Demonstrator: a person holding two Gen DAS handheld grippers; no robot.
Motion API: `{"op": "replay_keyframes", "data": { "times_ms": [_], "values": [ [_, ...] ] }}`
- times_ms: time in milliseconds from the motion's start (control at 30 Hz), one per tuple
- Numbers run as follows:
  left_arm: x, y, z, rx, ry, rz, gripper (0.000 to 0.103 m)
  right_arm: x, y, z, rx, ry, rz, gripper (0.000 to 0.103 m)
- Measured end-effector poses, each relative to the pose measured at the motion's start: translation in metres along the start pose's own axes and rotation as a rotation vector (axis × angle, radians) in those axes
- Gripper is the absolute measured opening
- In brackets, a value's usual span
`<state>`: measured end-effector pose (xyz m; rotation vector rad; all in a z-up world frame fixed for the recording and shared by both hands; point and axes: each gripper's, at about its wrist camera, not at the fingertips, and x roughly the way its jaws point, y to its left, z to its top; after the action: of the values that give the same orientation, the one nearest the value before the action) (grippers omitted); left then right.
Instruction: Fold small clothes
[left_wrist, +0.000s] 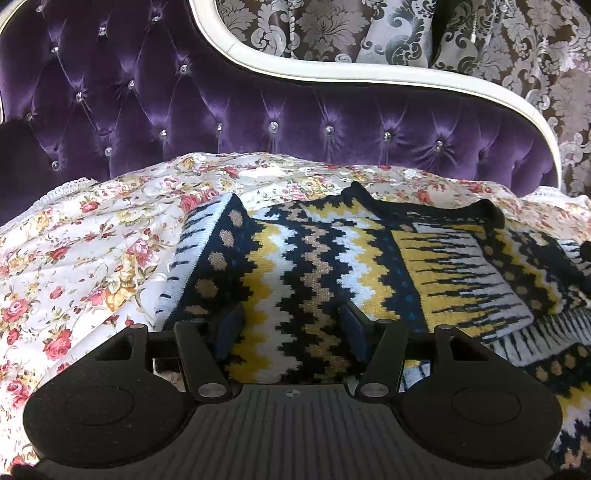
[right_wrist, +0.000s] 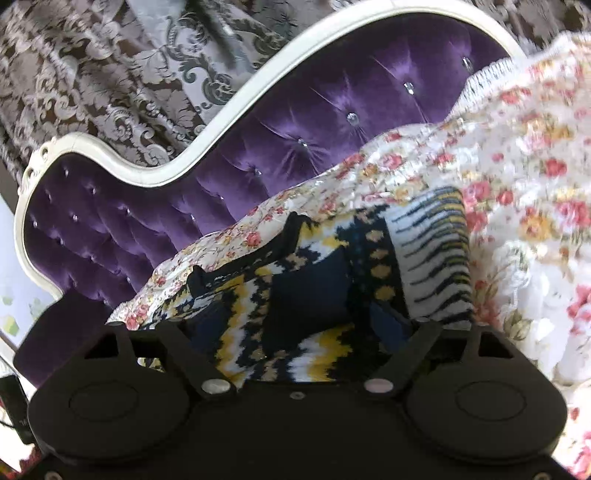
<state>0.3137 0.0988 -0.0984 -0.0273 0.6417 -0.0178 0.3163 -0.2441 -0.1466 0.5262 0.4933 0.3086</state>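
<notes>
A knitted sweater (left_wrist: 325, 258) with navy, yellow and white zigzag bands lies on a floral bedspread (left_wrist: 92, 240). One sleeve is folded over its right part. My left gripper (left_wrist: 291, 328) rests low on the sweater's near part, jaws apart, with a flat strip of knit between the fingers (left_wrist: 229, 328). In the right wrist view the sweater (right_wrist: 424, 240) lies bunched close to the camera. My right gripper (right_wrist: 306, 317) is down on it with jaws wide, and the pads do not squeeze the fabric. The picture there is blurred.
A purple tufted headboard (left_wrist: 221, 110) with a white curved frame stands behind the bed (right_wrist: 295, 129). Grey damask curtains (left_wrist: 535, 55) hang behind it. The floral bedspread (right_wrist: 517, 184) spreads around the sweater on all sides.
</notes>
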Motion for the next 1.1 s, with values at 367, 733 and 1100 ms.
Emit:
{"op": "replay_keyframes", "data": {
  "times_ms": [367, 733, 1100],
  "values": [
    [-0.001, 0.001, 0.001, -0.005, -0.002, -0.015, 0.058, 0.01, 0.004, 0.003, -0.036, 0.043, 0.078, 0.017],
    [-0.03, 0.014, 0.032, -0.02, -0.081, -0.022, 0.06, -0.035, 0.027, 0.025, -0.139, -0.122, 0.099, 0.014],
    [0.006, 0.021, 0.029, -0.05, 0.057, 0.09, 0.062, -0.012, 0.021, 0.023, -0.24, 0.021, -0.185, 0.019]
  ]
}}
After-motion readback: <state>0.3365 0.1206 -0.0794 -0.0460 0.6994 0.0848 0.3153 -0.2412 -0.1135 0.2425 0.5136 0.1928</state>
